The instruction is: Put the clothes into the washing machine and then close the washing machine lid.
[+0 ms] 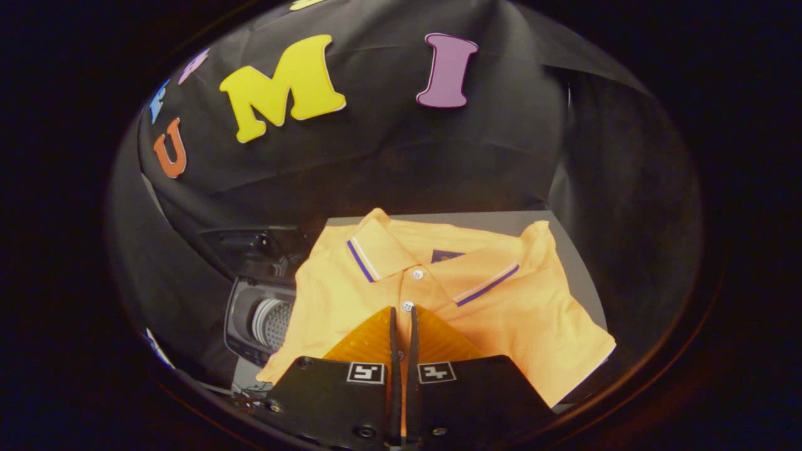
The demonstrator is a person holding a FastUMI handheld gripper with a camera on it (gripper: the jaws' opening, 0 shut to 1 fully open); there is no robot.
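Lying flat: one orange polo shirt | one washing machine beside | hand-held gripper nearly closed, pinching placket

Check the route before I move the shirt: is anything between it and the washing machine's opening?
Nothing visible blocks it. The orange polo shirt lies on the grey table; the washing machine sits beside it with its lid up, drum exposed. The hand-held gripper is nearly closed over the shirt's placket.

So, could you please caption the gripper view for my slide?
Gripper nearly shut over the orange polo shirt's placket, open washing machine beside it.
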